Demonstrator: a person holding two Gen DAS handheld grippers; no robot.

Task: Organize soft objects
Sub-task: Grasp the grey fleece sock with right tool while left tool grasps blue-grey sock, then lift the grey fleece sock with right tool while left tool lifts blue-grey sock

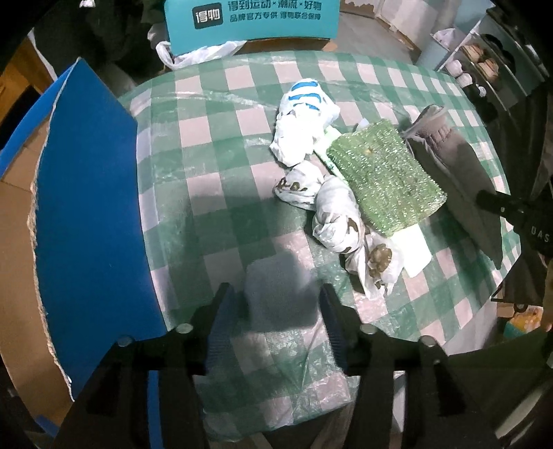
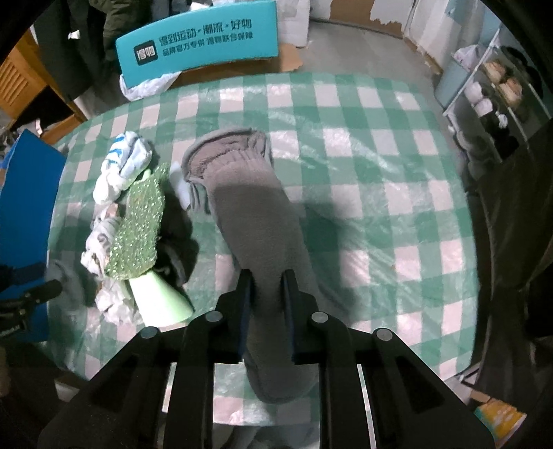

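Observation:
My right gripper point(image 2: 266, 276) is shut on a long grey fleece sock point(image 2: 249, 214) that lies stretched away from me on the checked table; it also shows in the left wrist view point(image 1: 459, 172). My left gripper point(image 1: 276, 293) is open and empty above the table, left of the pile. The pile holds a green glittery scouring cloth point(image 1: 383, 176) point(image 2: 138, 228), a white-and-blue crumpled bag point(image 1: 304, 117) point(image 2: 121, 162) and white patterned rags point(image 1: 331, 214) point(image 2: 96, 248).
A cardboard box with a blue flap point(image 1: 90, 221) stands at the table's left edge. A teal printed box point(image 1: 252, 17) sits behind the table. A shelf with cups point(image 2: 490, 93) stands at the right. A pale green pad point(image 2: 162, 297) lies under the cloth.

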